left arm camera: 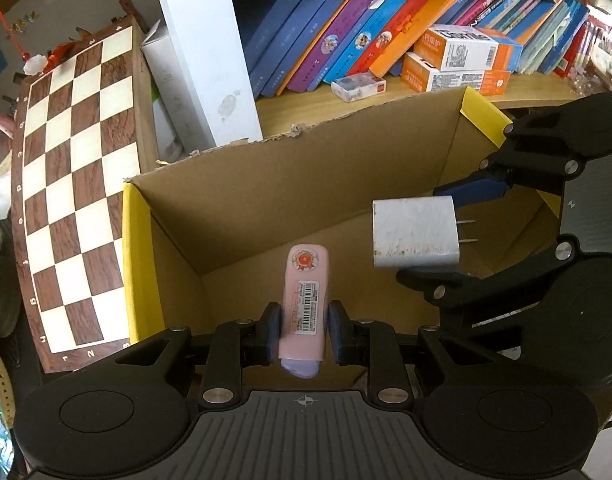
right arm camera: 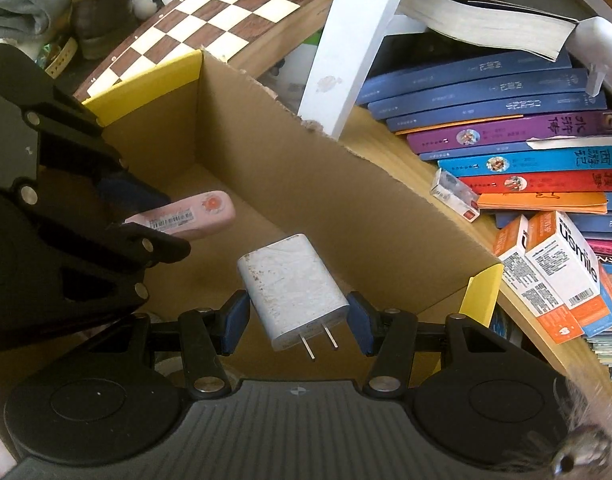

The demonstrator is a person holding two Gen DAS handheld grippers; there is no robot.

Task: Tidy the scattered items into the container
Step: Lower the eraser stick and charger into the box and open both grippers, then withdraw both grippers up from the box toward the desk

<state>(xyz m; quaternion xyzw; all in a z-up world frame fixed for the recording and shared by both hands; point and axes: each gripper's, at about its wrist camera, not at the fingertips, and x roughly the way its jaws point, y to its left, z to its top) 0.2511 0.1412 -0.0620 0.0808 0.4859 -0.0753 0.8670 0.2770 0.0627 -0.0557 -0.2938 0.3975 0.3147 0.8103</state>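
Observation:
An open cardboard box (left arm camera: 290, 184) with yellow corner edges sits below both grippers; it also shows in the right wrist view (right arm camera: 306, 184). My left gripper (left arm camera: 303, 332) is shut on a pink stick-shaped case (left arm camera: 304, 300) with a barcode label, held over the box; the case also shows in the right wrist view (right arm camera: 186, 216). My right gripper (right arm camera: 298, 322) holds a white plug charger (right arm camera: 292, 290) between its blue pads, prongs pointing back toward the camera, over the box. The charger (left arm camera: 414, 232) and right gripper (left arm camera: 462, 232) show at right in the left wrist view.
A wooden chessboard (left arm camera: 74, 192) leans left of the box. A white shelf post (left arm camera: 202, 48) stands behind it. Leaning books (left arm camera: 346, 24) and orange-white cartons (left arm camera: 458, 60) fill the wooden shelf (left arm camera: 386, 108) beyond the box.

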